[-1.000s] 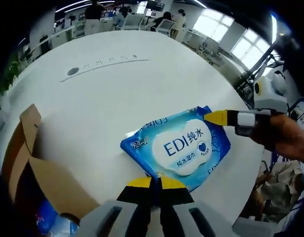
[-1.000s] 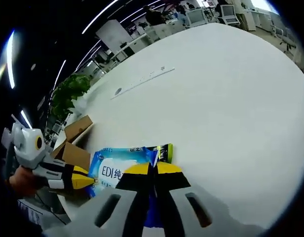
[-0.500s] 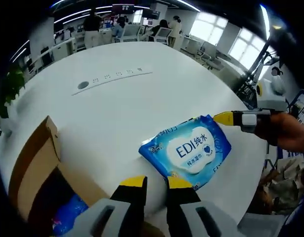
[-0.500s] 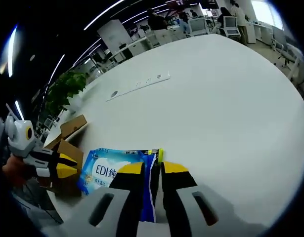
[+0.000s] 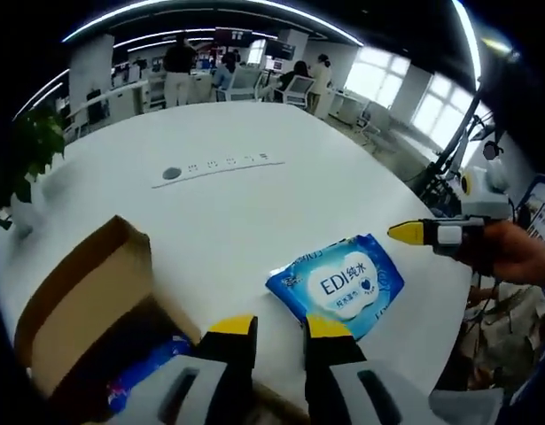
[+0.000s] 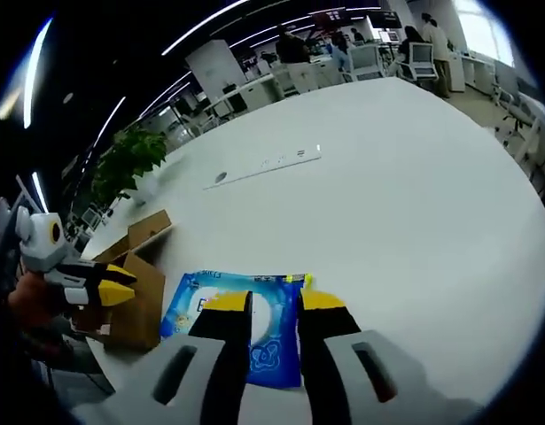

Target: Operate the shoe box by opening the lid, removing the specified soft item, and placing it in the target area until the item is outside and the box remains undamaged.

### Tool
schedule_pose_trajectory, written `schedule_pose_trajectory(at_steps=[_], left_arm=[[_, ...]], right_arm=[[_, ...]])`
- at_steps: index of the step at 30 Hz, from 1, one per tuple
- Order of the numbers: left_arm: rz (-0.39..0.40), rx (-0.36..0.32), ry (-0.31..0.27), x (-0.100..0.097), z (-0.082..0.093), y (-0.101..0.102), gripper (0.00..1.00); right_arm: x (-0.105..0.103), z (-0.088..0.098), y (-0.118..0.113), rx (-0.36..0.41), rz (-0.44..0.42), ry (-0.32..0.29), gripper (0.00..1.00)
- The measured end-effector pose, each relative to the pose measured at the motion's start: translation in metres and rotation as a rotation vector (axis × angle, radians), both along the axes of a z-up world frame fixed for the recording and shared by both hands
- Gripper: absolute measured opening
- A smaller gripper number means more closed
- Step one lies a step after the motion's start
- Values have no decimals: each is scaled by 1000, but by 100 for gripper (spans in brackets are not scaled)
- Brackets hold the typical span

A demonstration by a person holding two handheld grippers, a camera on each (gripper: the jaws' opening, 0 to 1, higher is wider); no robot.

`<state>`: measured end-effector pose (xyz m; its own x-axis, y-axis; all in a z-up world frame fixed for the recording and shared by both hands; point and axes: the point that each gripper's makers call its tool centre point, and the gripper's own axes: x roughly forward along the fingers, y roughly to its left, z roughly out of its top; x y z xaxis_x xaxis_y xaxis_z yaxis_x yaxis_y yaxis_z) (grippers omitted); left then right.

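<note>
Both grippers, left gripper (image 5: 279,329) and right gripper (image 6: 273,305), hang slightly parted, holding nothing. Wipes pack (image 5: 338,283) lies flat on the table (image 5: 219,204), just beside the open shoe box (image 5: 86,292). Looks like placement's done; next is backing away without bumping the box.

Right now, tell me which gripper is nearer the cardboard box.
Left. The left gripper hangs open right at the cardboard box, over its near edge. The right gripper is open over the wipes pack, which lies on the table beside the box.
</note>
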<state>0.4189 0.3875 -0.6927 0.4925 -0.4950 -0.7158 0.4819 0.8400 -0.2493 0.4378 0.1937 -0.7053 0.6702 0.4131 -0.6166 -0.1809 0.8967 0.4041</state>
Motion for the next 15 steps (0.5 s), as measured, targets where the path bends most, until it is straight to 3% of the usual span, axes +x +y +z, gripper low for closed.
schedule_pose_trajectory(at_steps=[6,15], left_arm=[[-14,-38,-76,-6,21,20,29],[38,-81,-155,-26,38,85,39]], right_arm=[[-4,16,20,14,47,-35,28],[-20,32,66,30,136,-82,37]])
